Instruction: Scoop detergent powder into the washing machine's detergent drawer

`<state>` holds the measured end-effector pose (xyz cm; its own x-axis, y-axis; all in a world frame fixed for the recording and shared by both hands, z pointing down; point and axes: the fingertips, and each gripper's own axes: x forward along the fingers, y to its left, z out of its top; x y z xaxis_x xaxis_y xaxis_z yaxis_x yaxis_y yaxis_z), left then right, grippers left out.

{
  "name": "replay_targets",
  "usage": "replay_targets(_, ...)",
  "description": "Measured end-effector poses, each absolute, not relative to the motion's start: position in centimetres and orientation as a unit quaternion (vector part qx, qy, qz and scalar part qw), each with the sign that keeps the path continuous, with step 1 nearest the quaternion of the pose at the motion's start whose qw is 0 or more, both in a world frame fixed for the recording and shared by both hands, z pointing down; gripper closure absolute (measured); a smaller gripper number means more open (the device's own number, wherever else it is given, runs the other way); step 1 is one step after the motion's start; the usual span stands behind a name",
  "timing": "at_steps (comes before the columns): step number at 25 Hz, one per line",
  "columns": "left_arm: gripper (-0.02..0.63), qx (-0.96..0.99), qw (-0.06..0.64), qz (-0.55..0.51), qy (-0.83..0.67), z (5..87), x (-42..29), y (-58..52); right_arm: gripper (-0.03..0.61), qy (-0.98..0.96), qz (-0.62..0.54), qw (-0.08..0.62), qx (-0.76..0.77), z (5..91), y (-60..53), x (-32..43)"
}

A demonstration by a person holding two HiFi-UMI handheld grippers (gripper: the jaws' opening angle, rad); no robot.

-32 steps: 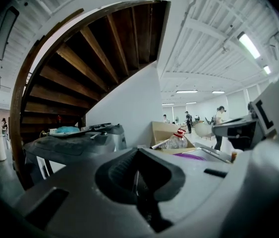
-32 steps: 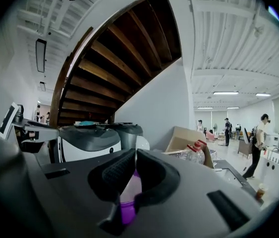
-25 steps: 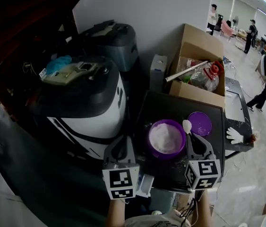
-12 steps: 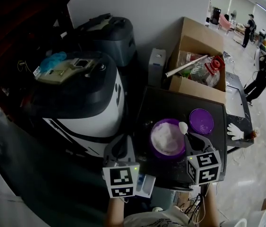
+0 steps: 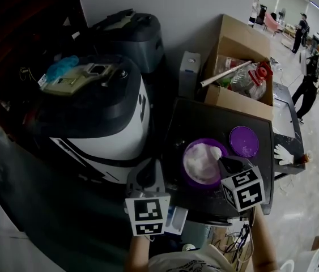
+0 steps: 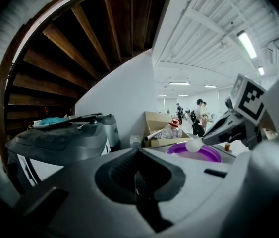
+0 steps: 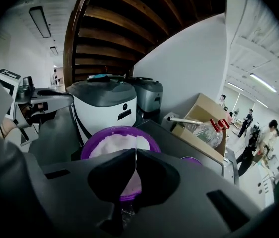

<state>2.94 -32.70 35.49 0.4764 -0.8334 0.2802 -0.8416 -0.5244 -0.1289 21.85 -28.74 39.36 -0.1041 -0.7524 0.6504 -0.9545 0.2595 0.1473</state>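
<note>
A purple tub (image 5: 188, 174) of white detergent powder (image 5: 199, 162) stands on a dark table (image 5: 204, 120). Its purple lid (image 5: 244, 141) lies to the right. My right gripper (image 5: 225, 162) is shut on the handle of a white scoop (image 5: 216, 153), whose bowl hangs over the powder at the tub's right side. The left gripper view shows the scoop (image 6: 194, 144) just above the tub (image 6: 194, 151). My left gripper (image 5: 147, 178) is shut with nothing in it, in front of the washing machine (image 5: 100, 115). A pale open drawer (image 5: 176, 220) shows beside its marker cube.
A cardboard box (image 5: 241, 50) with a bottle and a tube stands at the table's back. A second dark machine (image 5: 131, 35) sits behind the washer. A white glove (image 5: 281, 154) lies at the right. People stand far off at the right.
My right gripper has carried the scoop leftward from the tub's right rim to above the powder. The left gripper has stayed about where it was.
</note>
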Motion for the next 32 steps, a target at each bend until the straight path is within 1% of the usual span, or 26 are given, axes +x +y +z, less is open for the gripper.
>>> replay_targets(3, 0.612, 0.86, 0.013, 0.156, -0.485, 35.6, 3.1, -32.7, 0.557, -0.721, 0.169, 0.344, 0.578, 40.1, -28.9, 22.2)
replay_targets(8, 0.611, 0.862, 0.014, 0.157, -0.481, 35.8, 3.3, -32.7, 0.557, -0.723, 0.204, 0.361, 0.552, 41.3, -28.5, 22.0)
replay_targets(19, 0.611, 0.86, 0.019, 0.163, -0.483, 36.4, 3.0, -32.9, 0.557, -0.716, 0.224, 0.413, 0.517, 43.5, -28.1, 21.6)
replay_targets(32, 0.612, 0.852, 0.031, 0.169, -0.494, 37.4, 2.0, -32.8, 0.557, -0.724, 0.243, 0.42, 0.491, 44.3, -27.7, 20.6)
